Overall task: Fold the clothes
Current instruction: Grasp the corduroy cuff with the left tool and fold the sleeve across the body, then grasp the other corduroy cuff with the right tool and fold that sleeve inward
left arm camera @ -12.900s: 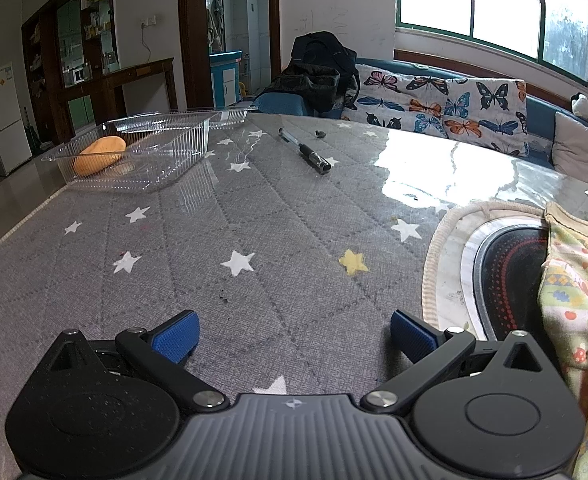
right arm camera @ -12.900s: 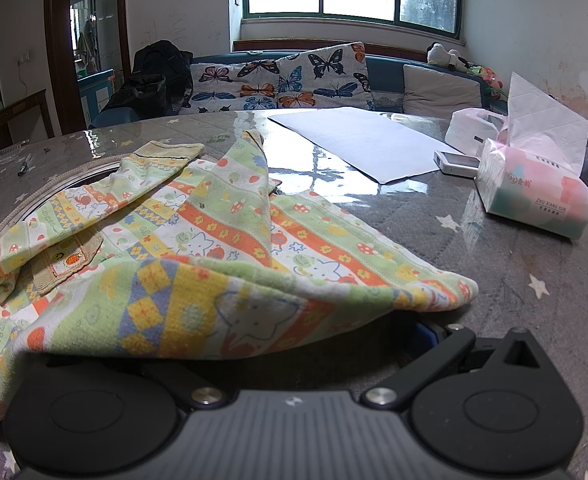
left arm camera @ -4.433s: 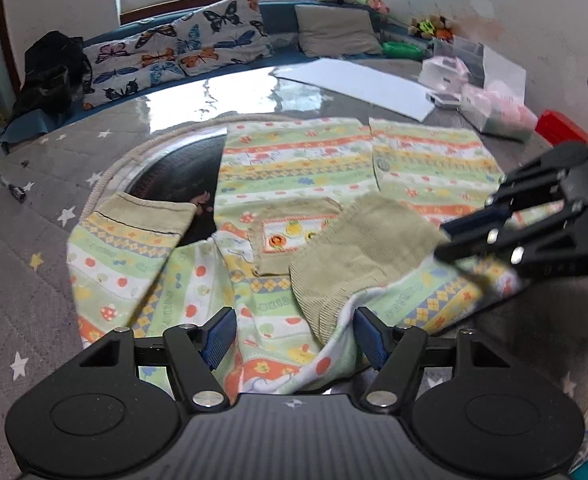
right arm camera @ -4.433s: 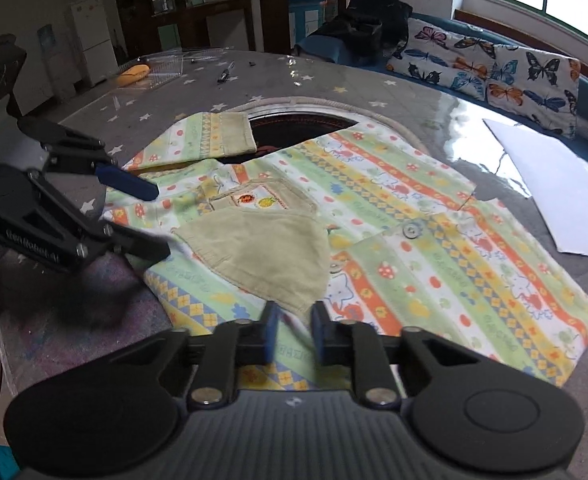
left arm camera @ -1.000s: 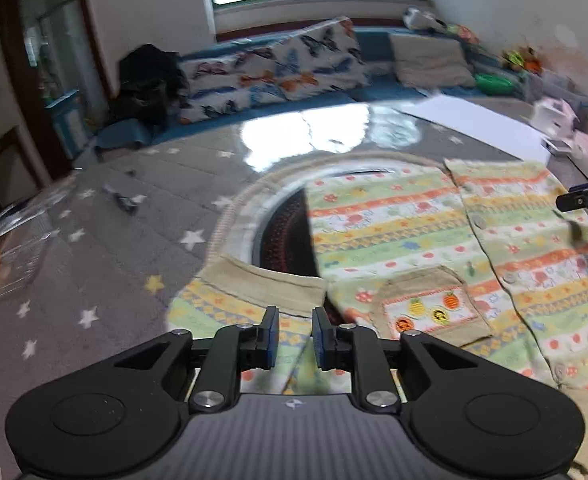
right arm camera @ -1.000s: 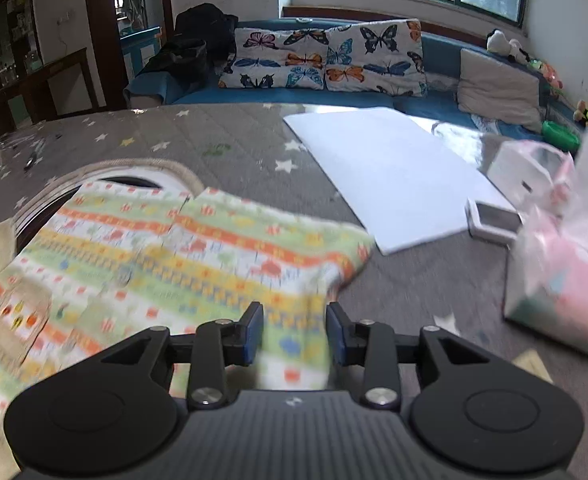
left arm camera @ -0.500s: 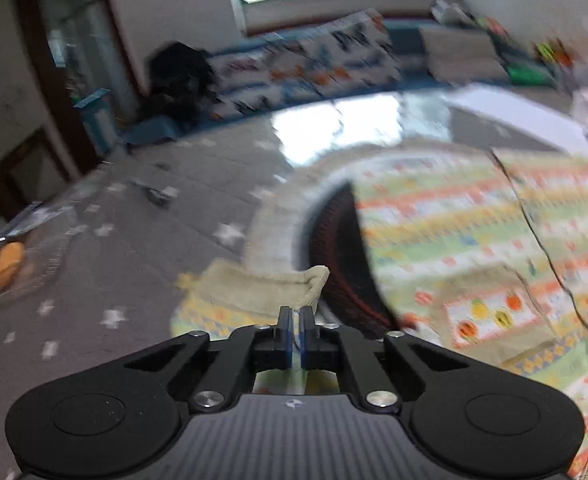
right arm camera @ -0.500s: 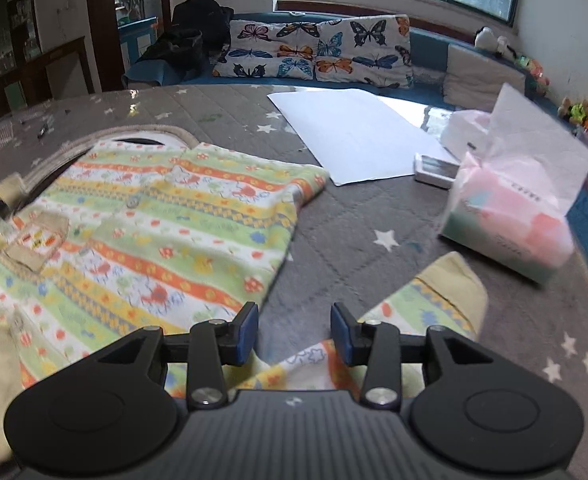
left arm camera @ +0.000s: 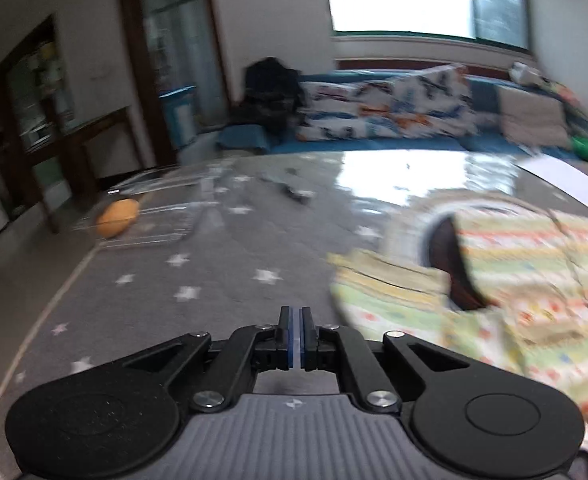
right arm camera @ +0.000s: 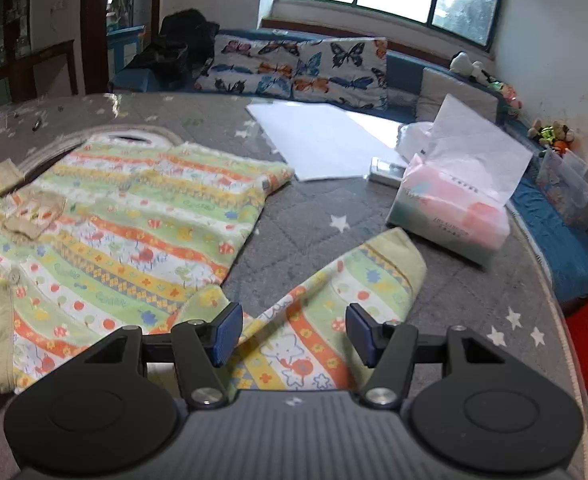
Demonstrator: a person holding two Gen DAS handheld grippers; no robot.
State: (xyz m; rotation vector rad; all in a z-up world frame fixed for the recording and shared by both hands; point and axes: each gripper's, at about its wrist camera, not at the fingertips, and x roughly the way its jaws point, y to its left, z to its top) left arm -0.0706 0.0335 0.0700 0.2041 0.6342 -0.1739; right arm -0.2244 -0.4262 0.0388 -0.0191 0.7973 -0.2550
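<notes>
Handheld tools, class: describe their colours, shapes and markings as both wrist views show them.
Both match. The left tool and right tool have black linkage arms with silver screws, blue finger pads, two round black discs, and a ribbed grey body with a small white mark. No cables or sleeves show.

The shirt [right arm camera: 142, 216] lay spread on the table [right arm camera: 473, 304], one sleeve [right arm camera: 353, 280] reaching right toward the tissue pack [right arm camera: 449, 216]. A paper sheet [right arm camera: 317, 136] lay behind the shirt, left of the tissue pack. In the left wrist view a clear tray [left arm camera: 166, 216] holding a fruit [left arm camera: 117, 217] sat far left of the shirt [left arm camera: 513, 280], a pen [left arm camera: 294, 192] behind, between them.
</notes>
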